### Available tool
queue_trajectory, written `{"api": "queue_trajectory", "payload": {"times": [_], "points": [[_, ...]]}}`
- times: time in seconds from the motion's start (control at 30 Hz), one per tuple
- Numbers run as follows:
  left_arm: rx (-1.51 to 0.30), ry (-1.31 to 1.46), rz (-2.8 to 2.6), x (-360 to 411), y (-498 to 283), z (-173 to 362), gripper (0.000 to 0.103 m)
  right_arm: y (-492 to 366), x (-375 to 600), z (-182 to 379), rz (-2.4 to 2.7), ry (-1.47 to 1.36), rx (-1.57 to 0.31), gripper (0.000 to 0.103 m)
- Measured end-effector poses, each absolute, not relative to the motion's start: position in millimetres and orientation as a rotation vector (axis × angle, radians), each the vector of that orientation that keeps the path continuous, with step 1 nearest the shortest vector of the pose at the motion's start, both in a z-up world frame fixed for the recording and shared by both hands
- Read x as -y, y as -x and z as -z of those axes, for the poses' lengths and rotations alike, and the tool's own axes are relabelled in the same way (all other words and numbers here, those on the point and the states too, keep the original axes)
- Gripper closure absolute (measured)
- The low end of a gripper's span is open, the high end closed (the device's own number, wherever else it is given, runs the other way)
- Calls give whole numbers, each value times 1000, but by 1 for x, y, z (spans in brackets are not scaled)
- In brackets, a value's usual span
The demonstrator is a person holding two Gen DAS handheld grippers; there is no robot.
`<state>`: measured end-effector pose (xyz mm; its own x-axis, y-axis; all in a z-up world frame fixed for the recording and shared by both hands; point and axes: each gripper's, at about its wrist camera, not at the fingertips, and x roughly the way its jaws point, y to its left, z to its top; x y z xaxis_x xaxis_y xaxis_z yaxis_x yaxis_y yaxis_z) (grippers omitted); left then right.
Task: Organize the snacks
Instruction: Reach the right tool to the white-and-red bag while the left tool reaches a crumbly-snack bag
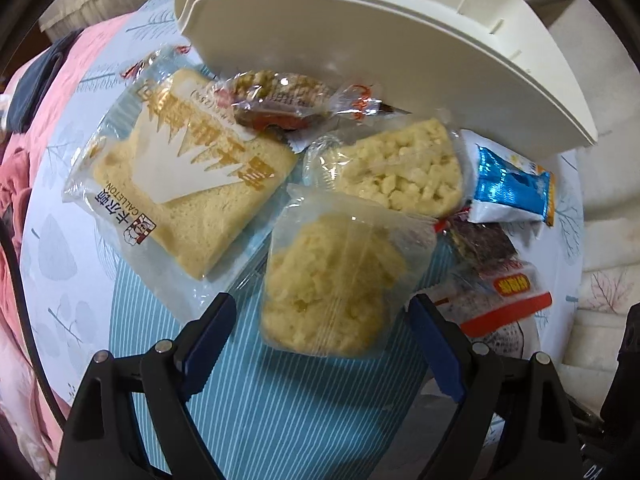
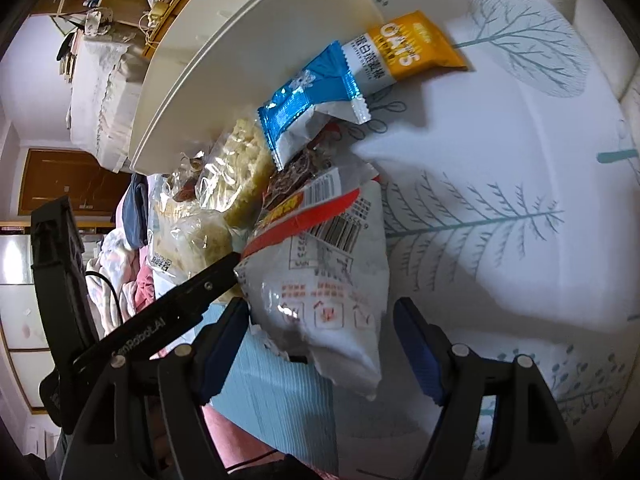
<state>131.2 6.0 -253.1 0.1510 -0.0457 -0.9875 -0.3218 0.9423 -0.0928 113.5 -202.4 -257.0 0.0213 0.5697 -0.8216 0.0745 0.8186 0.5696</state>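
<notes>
Clear-wrapped crumbly cake (image 1: 332, 284) lies on the patterned bedspread (image 1: 52, 248) in the snack pile beside the cream bin (image 1: 400, 60); your left gripper (image 1: 322, 334) hovers over it, jaws released and straddling its near end; its long axis runs away from you. Your right gripper (image 2: 320, 338) is released too, astride the white packet (image 2: 332, 300). You are picking: lower, clench, then lift toward the bin.

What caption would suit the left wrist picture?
Open left gripper poised above a clear-wrapped crumbly cake among snacks beside a cream bin.
</notes>
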Motion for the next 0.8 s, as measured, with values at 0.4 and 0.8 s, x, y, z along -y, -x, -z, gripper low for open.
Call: {"api": "queue_trajectory", "payload": {"times": [0.4,0.8], "points": [[-1420,350,-222,-13,-139,259,42,-125,195,263,-478,-552,-1531,39],[-1449,397,-246,-17,-123,252,43,-115,208,261,-447,-569,-1533,44]]}}
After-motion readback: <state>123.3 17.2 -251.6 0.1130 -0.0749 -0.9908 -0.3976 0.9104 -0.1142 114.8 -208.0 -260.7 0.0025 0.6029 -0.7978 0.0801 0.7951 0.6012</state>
